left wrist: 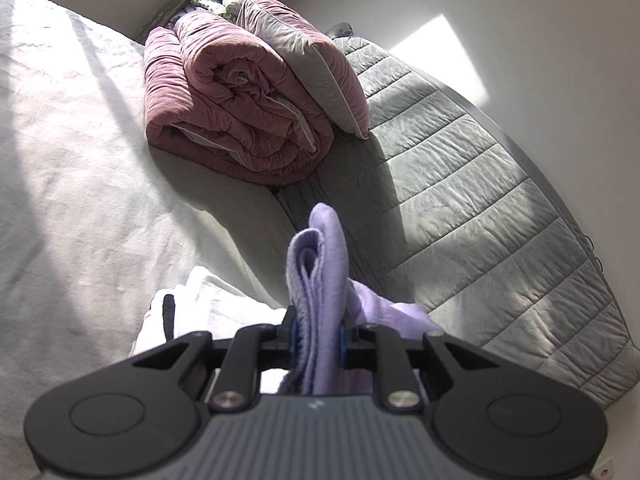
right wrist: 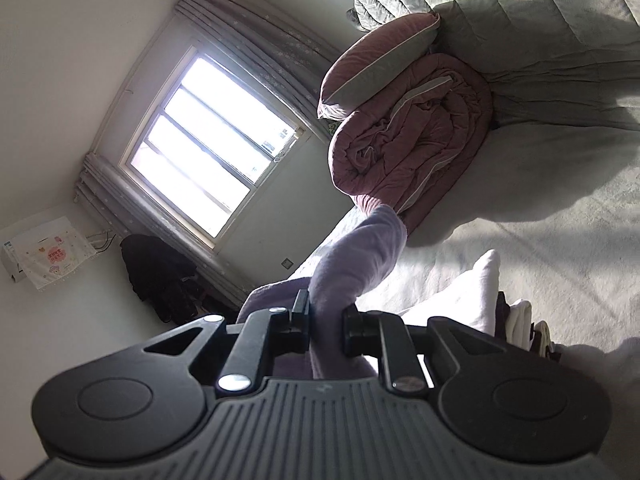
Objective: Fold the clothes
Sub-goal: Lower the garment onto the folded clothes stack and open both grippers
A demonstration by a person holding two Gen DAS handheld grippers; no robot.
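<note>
Both tongs are clamped on one soft lilac knit garment (left wrist: 320, 280): the left gripper (left wrist: 316, 336) pinches several stacked layers, the right gripper (right wrist: 328, 320) a bunched end, probably to carry a fold across. Ahead lies a rolled pink quilt (left wrist: 236, 108); white folded cloth (left wrist: 216, 300) sits just beside the left gripper, crowding the bedsheet (left wrist: 80, 184).

1. The garment (left wrist: 320, 280) is plain lilac.
2. The rolled quilt (left wrist: 236, 108) is dusty pink with grey piping.
3. The headboard (left wrist: 480, 184) is grey, stitched in bands.
4. The bedsheet (left wrist: 80, 168) is white.
5. The curtain (right wrist: 256, 40) is grey with small pale flowers.
</note>
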